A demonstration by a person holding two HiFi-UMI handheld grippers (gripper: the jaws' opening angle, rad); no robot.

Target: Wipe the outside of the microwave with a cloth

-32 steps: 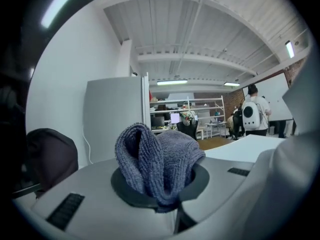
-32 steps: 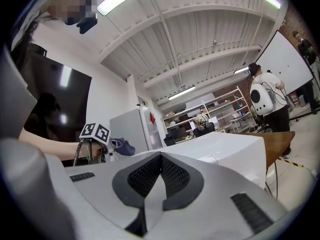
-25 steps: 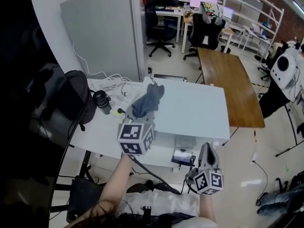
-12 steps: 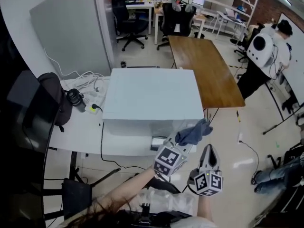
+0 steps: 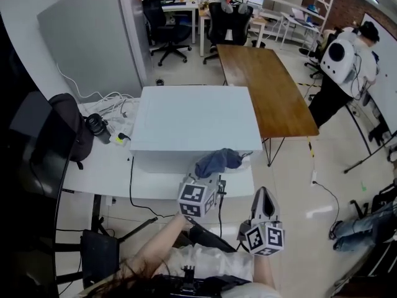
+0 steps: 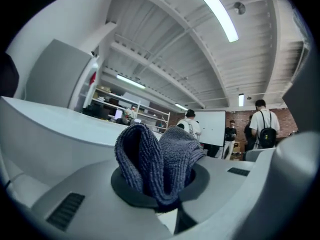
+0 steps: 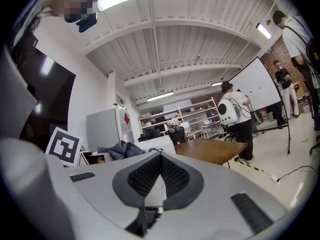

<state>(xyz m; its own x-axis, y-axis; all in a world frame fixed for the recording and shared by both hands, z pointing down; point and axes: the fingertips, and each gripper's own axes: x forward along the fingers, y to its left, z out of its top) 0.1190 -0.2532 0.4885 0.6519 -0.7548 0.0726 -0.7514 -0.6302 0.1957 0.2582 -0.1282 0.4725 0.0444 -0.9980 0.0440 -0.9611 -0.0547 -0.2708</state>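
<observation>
The white microwave (image 5: 192,120) stands on a white desk (image 5: 99,172) in the head view. A blue-grey cloth (image 5: 217,161) lies against its front edge, right of middle. My left gripper (image 5: 213,171) is shut on the cloth (image 6: 157,161), which bunches out of the jaws with the microwave's (image 6: 45,129) pale surface to its left. My right gripper (image 5: 263,197) hangs lower right, off the desk, shut with nothing in it. The right gripper view shows its closed jaws (image 7: 159,176), the cloth (image 7: 120,149) and the microwave (image 7: 157,144) beyond.
A brown wooden table (image 5: 267,85) stands right of the microwave. A black bag (image 5: 71,129), a black cup (image 5: 99,128) and white cables (image 5: 115,104) lie at the desk's left. A grey cabinet (image 5: 93,36) stands behind. A person (image 5: 344,61) is at far right.
The left gripper carried the cloth from the microwave's top to its front right corner, then leftward along the front edge. The right gripper has barely moved.
</observation>
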